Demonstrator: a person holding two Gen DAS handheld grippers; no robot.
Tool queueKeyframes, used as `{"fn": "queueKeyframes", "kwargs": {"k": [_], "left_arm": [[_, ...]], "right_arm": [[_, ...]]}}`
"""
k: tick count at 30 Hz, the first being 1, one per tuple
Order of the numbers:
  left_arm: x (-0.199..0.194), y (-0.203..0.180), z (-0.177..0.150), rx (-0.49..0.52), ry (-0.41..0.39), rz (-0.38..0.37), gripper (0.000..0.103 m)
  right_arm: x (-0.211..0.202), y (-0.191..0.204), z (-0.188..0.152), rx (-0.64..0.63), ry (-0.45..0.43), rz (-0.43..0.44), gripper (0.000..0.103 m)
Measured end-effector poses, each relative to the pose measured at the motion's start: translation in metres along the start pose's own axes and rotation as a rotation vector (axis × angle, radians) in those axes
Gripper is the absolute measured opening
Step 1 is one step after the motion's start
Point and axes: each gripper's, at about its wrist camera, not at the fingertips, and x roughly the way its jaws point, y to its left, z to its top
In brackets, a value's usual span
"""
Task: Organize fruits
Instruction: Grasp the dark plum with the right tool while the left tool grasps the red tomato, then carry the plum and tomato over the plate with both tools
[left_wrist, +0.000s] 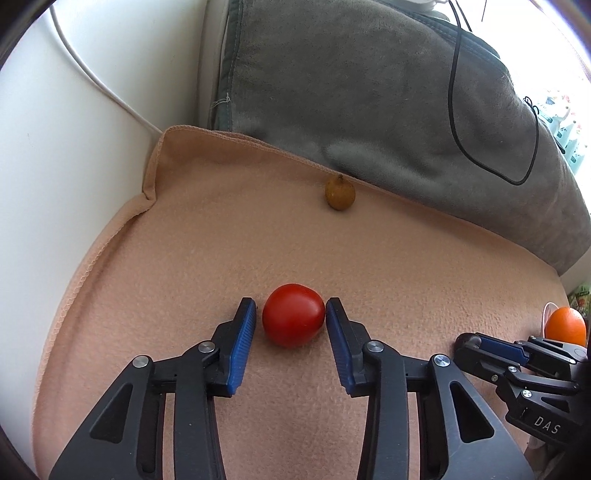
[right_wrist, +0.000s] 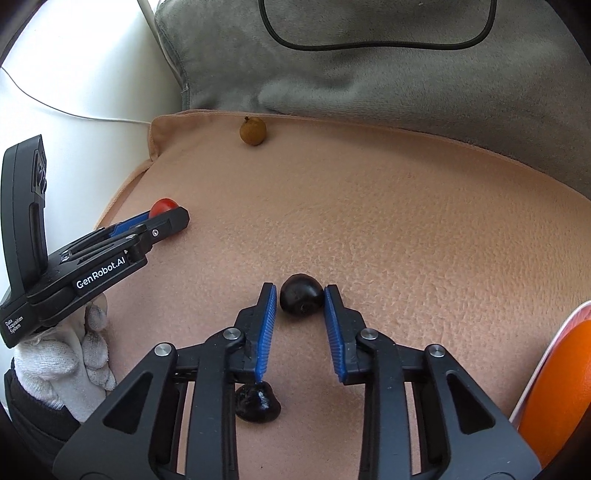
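A peach-coloured cloth (left_wrist: 184, 236) covers the working surface, its far edge tucked against a grey cushion (left_wrist: 369, 92) on which a black cable (left_wrist: 452, 92) loops. Beyond the cloth's left edge is a white surface with a thin white cable (left_wrist: 92, 77) running across it.

Near the cloth's left side, the left gripper (left_wrist: 291, 314) has its jaws spread around a red tomato (left_wrist: 293, 315). The right blue pad (left_wrist: 338, 343) touches or almost touches the tomato's side, while a thin gap shows at the left pad, so the fruit lies on the cloth, bracketed but not clamped. In the right wrist view a white-gloved hand (right_wrist: 70, 354) holds this gripper.

At the far edge of the cloth, right against the cushion, sits a small brown fruit with a stem (left_wrist: 340, 192), well apart from both grippers.

Further right, the right gripper (right_wrist: 300, 299) is likewise parted around a dark round fruit (right_wrist: 301, 294); its right fingertip appears to meet the fruit, though the fisheye makes contact hard to judge. A second dark fruit (right_wrist: 258, 402) lies on the cloth beneath the gripper's left finger, nearer the cloth's near edge.

At the cloth's right edge, an orange (right_wrist: 557, 384) rests in a clear-rimmed container (right_wrist: 543, 362).
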Motion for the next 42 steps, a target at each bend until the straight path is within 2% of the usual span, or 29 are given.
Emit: {"fn": "queueKeyframes", "kwargs": {"k": [2,11,22,32,42], "left_arm": [[0.000,0.001,0.001,-0.007,-0.001,-0.007,0.031],[0.000,0.004,0.001,-0.015,-0.013,-0.009,0.031],[-0.033,-0.010,-0.011,0.009,-0.053,-0.018,0.031],[-0.068,-0.041,-0.014,0.045,-0.101,-0.062,0.031],[-0.099,-0.090,-0.013,0.110,-0.148,-0.135,0.031]], "right_arm": [[0.000,0.000,0.000,-0.003,-0.002,-0.003,0.025],[-0.005,0.000,-0.002,-0.001,-0.012,0.002,0.024],[-0.035,0.004,-0.007,-0.006,-0.067,0.028,0.024],[-0.080,-0.001,-0.018,0.001,-0.134,0.055,0.024],[-0.127,-0.022,-0.033,0.020,-0.212,0.054,0.024]]}}
